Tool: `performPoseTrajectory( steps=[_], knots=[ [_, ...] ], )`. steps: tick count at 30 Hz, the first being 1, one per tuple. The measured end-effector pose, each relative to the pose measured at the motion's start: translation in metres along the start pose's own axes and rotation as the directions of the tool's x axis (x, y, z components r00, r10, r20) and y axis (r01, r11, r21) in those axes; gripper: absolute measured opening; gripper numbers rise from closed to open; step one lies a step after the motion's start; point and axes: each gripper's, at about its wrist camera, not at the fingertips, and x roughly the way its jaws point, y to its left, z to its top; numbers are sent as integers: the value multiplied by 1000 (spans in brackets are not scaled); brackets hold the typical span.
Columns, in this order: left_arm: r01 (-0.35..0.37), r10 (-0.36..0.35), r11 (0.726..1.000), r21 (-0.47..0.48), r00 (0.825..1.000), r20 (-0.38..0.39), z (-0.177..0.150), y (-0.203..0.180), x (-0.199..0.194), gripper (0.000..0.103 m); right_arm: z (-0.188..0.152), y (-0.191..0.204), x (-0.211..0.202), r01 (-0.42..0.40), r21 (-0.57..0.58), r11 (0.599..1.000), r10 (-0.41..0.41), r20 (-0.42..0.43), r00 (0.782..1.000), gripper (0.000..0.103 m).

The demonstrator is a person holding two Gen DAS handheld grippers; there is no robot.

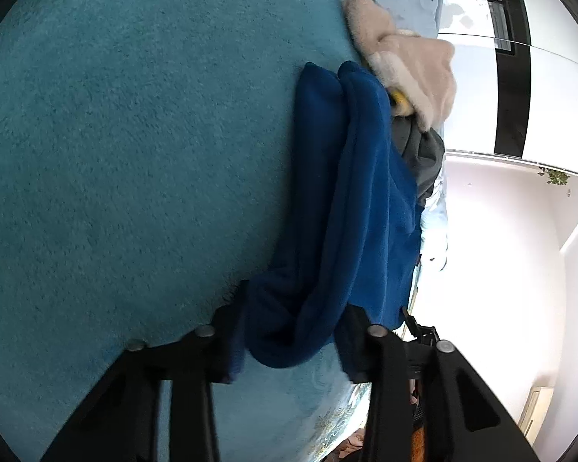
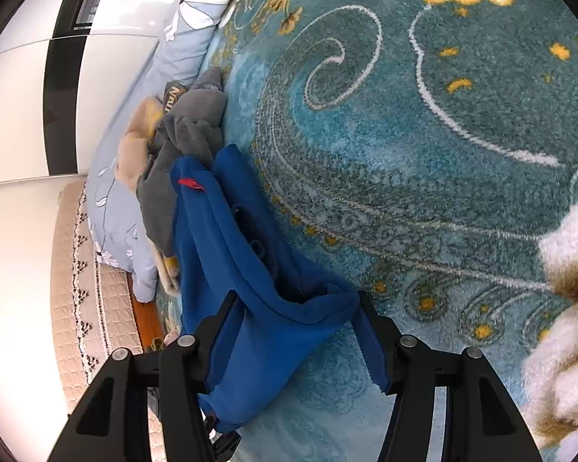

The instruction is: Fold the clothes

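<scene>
A blue fleece garment (image 1: 358, 200) lies bunched along the edge of the teal carpet (image 1: 135, 154), running from the clothes pile towards me. In the left wrist view a thick fold of it sits between the spread fingers of my left gripper (image 1: 293, 331), which is open. In the right wrist view the same blue garment (image 2: 227, 238), with a small red tag (image 2: 190, 184), sags across the gap of my right gripper (image 2: 296, 315), also open. Its cloth hangs past the left finger (image 2: 212, 331). Whether either pad presses the cloth is hidden.
A beige fluffy garment (image 1: 404, 65) and a grey garment (image 2: 189, 134) lie piled beyond the blue one, against light blue floral bedding (image 2: 115, 211). A quilted beige mattress (image 2: 69, 269) and white wardrobe doors (image 1: 551, 96) stand behind. A white and brown furry thing (image 2: 566, 308) sits at the right on the patterned carpet (image 2: 404, 134).
</scene>
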Motion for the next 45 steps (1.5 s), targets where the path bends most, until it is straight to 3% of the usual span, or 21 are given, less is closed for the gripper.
performPoseTrajectory(
  steps=[4, 7, 10, 17, 23, 29, 33, 36, 40, 45],
  knots=[
    [-67, 67, 998, 16, 998, 4, 2, -11, -5, 25, -4, 1, -2, 11, 16, 1000, -11, 20, 1000, 28],
    [-100, 100, 993, 57, 995, 18, 1, -28, -13, 18, -9, 12, -6, 13, -19, 1000, -13, 19, 1000, 17],
    [-119, 118, 989, 83, 993, 19, -1, -39, -21, 16, -20, 20, -19, 1, -51, 999, -1, 4, 1000, 15],
    [-163, 165, 983, 86, 986, -14, -28, -16, -41, 16, -53, 2, -39, -33, -51, 998, 31, -46, 998, 14],
    [-198, 201, 978, 59, 979, -36, -44, -3, -27, 16, -59, -16, -33, 32, -67, 997, -37, -78, 996, 15],
    [-146, 146, 989, 30, 989, -14, -45, 8, -22, 22, -48, -9, -30, 56, -134, 989, -76, -152, 985, 25],
    [-160, 160, 986, 45, 987, 0, -45, 5, -25, 29, -41, 12, -38, 137, -285, 949, -182, -136, 974, 41],
    [-215, 209, 974, 79, 975, 71, -45, -3, -37, 37, -28, 31, -45, 181, -385, 905, -223, -67, 972, 43],
    [-188, 167, 976, 114, 971, 170, -42, -12, -58, 41, -2, 56, -34, 173, -404, 898, -196, -15, 980, 44],
    [-171, 146, 982, 76, 954, 261, -19, -21, -56, 44, 16, 85, 10, 164, -436, 885, -192, -21, 981, 44]
  ],
)
